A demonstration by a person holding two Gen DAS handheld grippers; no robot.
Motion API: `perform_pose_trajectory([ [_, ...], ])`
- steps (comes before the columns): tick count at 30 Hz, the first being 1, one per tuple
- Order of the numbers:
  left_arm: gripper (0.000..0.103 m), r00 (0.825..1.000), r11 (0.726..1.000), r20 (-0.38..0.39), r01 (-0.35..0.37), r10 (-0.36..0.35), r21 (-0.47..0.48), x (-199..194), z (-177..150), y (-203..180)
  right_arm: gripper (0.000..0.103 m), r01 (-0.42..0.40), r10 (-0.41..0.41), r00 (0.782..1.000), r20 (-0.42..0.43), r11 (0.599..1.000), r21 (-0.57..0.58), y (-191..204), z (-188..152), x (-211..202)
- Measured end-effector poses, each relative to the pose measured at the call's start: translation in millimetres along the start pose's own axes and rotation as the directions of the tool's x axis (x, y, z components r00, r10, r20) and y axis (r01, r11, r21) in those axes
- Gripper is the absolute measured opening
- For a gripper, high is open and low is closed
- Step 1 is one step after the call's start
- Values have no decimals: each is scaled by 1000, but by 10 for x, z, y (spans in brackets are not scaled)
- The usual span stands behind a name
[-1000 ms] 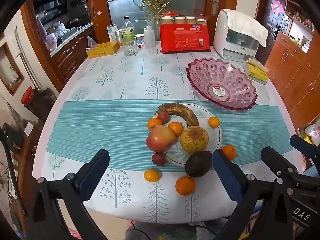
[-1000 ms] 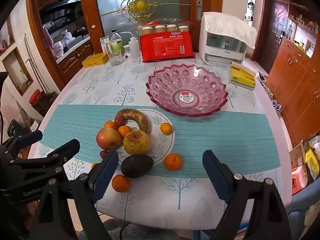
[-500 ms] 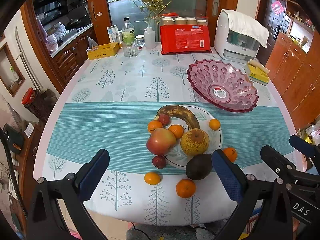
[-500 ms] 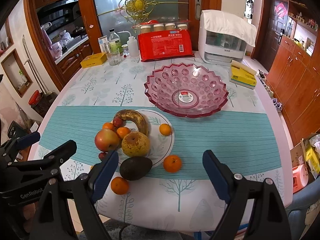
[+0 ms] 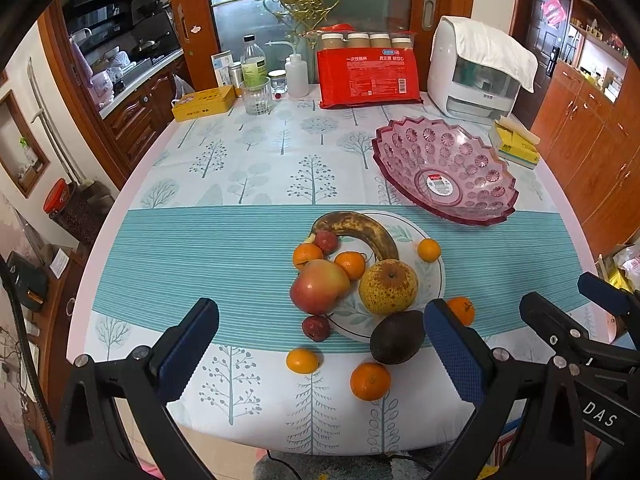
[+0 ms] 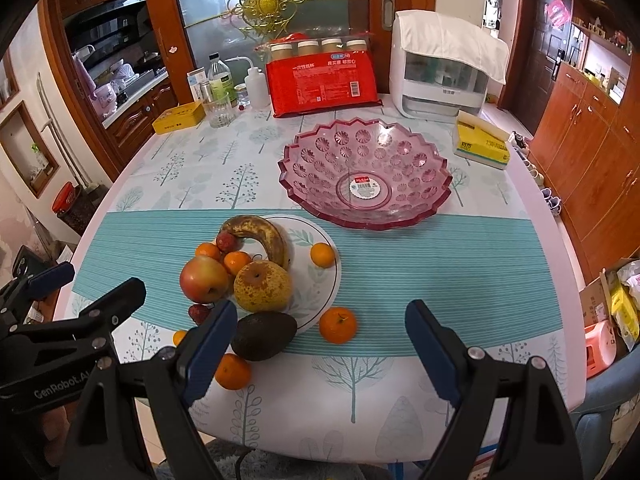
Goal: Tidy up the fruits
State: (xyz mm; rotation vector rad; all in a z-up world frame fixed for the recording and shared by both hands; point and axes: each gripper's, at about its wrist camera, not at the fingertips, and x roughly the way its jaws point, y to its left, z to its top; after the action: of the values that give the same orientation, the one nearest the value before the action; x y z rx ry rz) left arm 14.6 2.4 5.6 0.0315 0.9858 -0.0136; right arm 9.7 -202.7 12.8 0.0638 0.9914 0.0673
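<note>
**Both claws wide open over the near worktop edge, fruit still on and around the plate**

The left claw (image 5: 320,344) hangs spread wide and empty above the near edge of the worktop (image 5: 248,168); the right claw (image 6: 316,344) is likewise spread wide with nothing between its blue pads.

In the left wrist view, nearest lie two loose tangerines (image 5: 370,381) on the tree-print cloth at 6 o'clock from the plate (image 5: 412,236). Just beyond, a dark avocado (image 5: 397,337) rests at the plate's near rim, with a small red fruit (image 5: 316,327) at its 9 o'clock. Another tangerine (image 6: 337,324) sits apart at the plate's 4 o'clock in the right wrist view.

On the plate, a red apple (image 5: 319,292) and a speckled yellow pear (image 5: 388,287) stand side by side, touching. Behind them are small tangerines and a browned banana (image 5: 358,229) curving along the far rim.

Farther, at 1 o'clock from the plate, the pink glass bowl (image 6: 316,168) holds only a label sticker. At the far edge stand a red packet (image 5: 368,76), bottles and a white appliance (image 5: 472,76).
</note>
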Motion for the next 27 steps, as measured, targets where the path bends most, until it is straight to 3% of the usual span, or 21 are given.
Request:
perform_pose_trajectory([
  [27,102,999,998,21,-44,45,-38,-215,-38,-65,87,-51,53,998,34,998,-40,-52,42,-158],
])
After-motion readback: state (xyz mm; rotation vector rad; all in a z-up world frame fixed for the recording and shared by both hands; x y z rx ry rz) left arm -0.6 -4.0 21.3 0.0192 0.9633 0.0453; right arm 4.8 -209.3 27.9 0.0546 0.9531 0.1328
